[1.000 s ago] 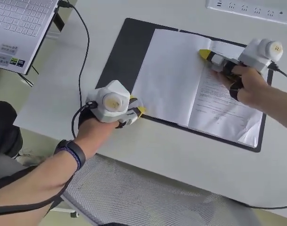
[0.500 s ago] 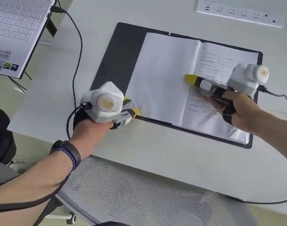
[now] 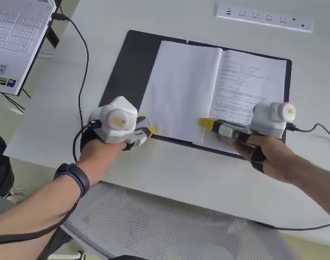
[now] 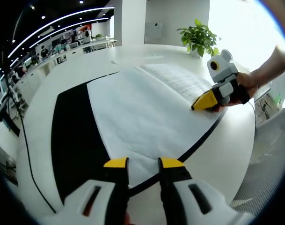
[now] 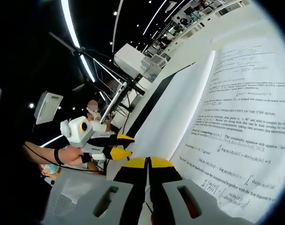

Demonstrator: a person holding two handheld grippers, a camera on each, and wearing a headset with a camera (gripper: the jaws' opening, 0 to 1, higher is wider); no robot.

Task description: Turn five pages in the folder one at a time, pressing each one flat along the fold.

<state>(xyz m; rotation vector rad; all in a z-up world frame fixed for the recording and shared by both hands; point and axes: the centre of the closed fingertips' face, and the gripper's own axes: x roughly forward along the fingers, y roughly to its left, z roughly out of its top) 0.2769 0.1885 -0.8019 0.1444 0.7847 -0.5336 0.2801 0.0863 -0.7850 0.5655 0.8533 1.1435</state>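
Note:
A black folder (image 3: 127, 65) lies open on the white table, with a blank turned page (image 3: 181, 86) on its left and a printed page (image 3: 246, 81) on its right. My right gripper (image 3: 205, 123) is shut, its yellow tip down on the fold near the folder's near edge. In its own view the right gripper (image 5: 148, 161) has its jaws together over the crease beside the printed page (image 5: 236, 131). My left gripper (image 3: 146, 131) rests at the blank page's near left corner. There the left gripper (image 4: 143, 164) has its jaws slightly parted, nothing between them, before the blank page (image 4: 142, 112).
A laptop (image 3: 13, 32) sits at the table's far left, and a black cable (image 3: 83, 59) runs down beside the folder. A white power strip (image 3: 262, 16) lies at the back. A mesh chair (image 3: 154, 227) is below the near table edge.
My right gripper has slid down the fold from the top of the pages to the folder's near edge. The left gripper has stayed at the page's near left corner.

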